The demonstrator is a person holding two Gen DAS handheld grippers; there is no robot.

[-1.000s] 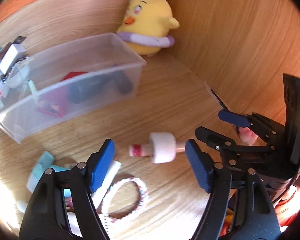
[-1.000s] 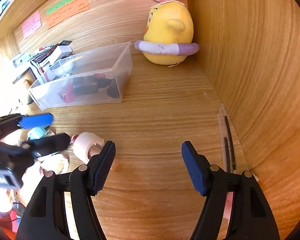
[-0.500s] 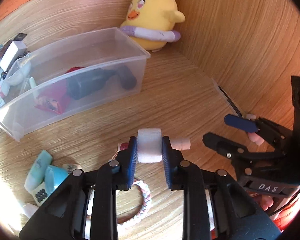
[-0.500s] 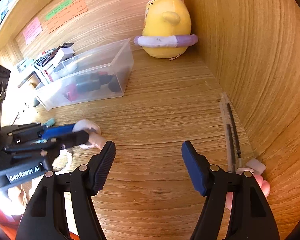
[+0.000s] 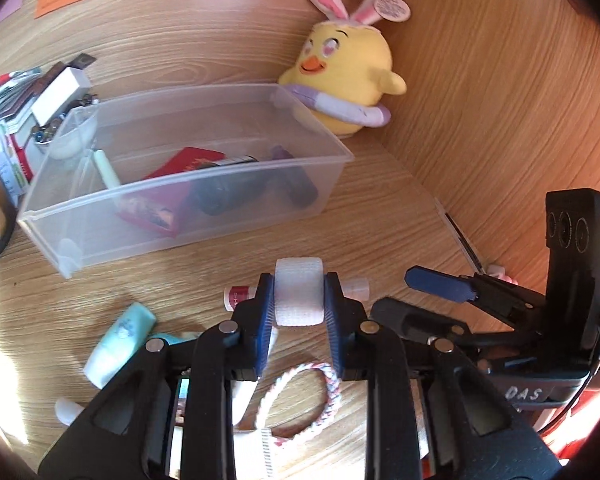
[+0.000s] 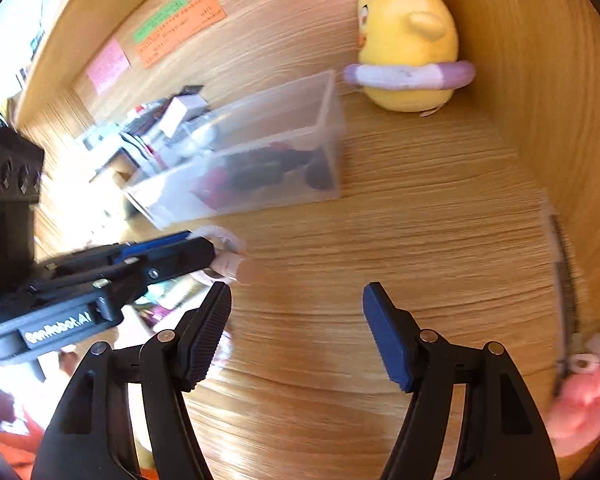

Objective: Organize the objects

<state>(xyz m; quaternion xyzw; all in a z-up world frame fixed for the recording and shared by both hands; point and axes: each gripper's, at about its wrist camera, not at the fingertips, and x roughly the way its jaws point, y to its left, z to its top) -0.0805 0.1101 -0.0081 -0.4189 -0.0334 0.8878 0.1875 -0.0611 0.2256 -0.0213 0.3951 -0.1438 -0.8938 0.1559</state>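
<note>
Left gripper (image 5: 299,307) is clamped on the white roll (image 5: 299,298); clear bin (image 5: 188,184) sits ahead-left, right gripper (image 6: 296,330) wide open, empty.

One clear plastic bin (image 5: 188,184) sits ahead of the left claw, holding one red packet (image 5: 168,196) and at least two dark items too murky to separate. One yellow plush chick (image 5: 348,68) stands beyond it. One white roll (image 5: 299,292) sits between the left claw's pads; one braided band (image 5: 300,396) lies beneath them.
</note>
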